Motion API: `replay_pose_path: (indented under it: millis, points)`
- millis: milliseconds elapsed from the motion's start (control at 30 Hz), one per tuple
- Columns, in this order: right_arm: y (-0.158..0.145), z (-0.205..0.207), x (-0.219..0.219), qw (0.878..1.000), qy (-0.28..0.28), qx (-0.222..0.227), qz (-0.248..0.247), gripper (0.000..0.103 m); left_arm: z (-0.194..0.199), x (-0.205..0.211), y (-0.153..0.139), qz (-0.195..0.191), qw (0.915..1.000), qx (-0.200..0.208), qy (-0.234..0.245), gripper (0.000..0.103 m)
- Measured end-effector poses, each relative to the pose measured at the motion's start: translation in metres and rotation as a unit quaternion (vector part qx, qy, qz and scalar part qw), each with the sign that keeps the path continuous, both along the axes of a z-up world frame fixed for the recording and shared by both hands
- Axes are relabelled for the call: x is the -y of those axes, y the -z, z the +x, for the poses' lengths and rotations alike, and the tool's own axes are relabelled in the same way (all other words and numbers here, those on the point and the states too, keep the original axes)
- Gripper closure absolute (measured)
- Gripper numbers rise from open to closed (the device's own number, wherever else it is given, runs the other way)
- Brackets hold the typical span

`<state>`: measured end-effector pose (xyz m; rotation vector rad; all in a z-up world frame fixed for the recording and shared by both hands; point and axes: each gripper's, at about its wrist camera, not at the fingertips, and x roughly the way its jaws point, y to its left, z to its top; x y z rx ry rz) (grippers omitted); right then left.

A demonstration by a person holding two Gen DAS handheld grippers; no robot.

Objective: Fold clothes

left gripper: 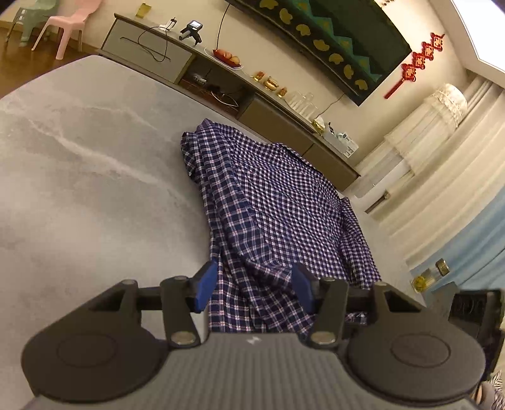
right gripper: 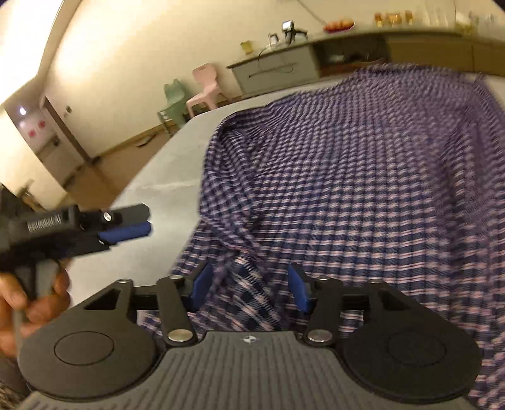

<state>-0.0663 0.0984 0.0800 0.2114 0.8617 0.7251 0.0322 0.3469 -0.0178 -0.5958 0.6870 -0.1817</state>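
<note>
Shirt (left gripper: 277, 202) lying on table (left gripper: 94, 157), toward its far edge. Cabinet (left gripper: 240, 94) standing behind table; chairs (left gripper: 63, 28) sitting left of cabinet.

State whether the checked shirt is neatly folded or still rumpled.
Still rumpled: the checked shirt lies loosely heaped on the grey table, with creases and an uneven bunched edge.

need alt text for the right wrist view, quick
A blue checked shirt lies spread on a grey table, and the right gripper sits open over its near edge. At left, a hand holds the left gripper above bare table; chairs and a cabinet stand behind.
</note>
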Motion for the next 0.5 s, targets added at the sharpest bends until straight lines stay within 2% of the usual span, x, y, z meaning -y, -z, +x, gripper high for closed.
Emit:
replay_pose_path:
  millis: [100,133,167,233,267,300,333,367,433,500]
  points:
    - [0.004,0.009,-0.022,0.999,-0.024,0.022,-0.013,0.060,0.001,0.004,0.002,-0.001,1.0000,-0.004,0.007,0.049]
    - [0.004,0.007,-0.027,0.999,-0.032,0.031,-0.023,0.051,0.002,0.006,0.003,0.001,0.9999,-0.005,0.009,0.049]
    - [0.004,0.005,-0.028,0.998,-0.030,0.044,-0.036,0.034,0.002,0.009,0.003,0.003,0.9999,-0.005,0.011,0.049]
    - [0.007,0.001,-0.030,0.996,-0.023,0.068,-0.061,0.023,0.003,0.013,0.001,0.005,0.9999,-0.003,0.016,0.049]
    - [0.008,-0.002,-0.031,0.994,-0.020,0.079,-0.074,0.029,0.003,0.015,0.000,0.004,0.9998,0.001,0.022,0.049]
    - [0.011,-0.004,-0.033,0.993,-0.023,0.082,-0.085,0.041,0.002,0.018,-0.002,0.005,0.9996,0.006,0.028,0.049]
    - [0.015,-0.007,-0.035,0.992,-0.029,0.080,-0.094,0.082,0.001,0.021,-0.004,0.007,0.9992,0.013,0.037,0.047]
    - [0.016,-0.013,-0.038,0.990,-0.034,0.094,-0.102,0.091,0.000,0.025,-0.006,0.008,0.9987,0.021,0.046,0.046]
    - [0.010,-0.031,-0.047,0.979,-0.051,0.155,-0.124,0.096,0.001,0.029,-0.007,-0.011,0.9978,0.028,0.060,0.039]
    - [-0.002,-0.055,-0.060,0.953,-0.089,0.239,-0.161,0.096,0.004,0.032,-0.002,-0.054,0.9959,0.025,0.068,0.028]
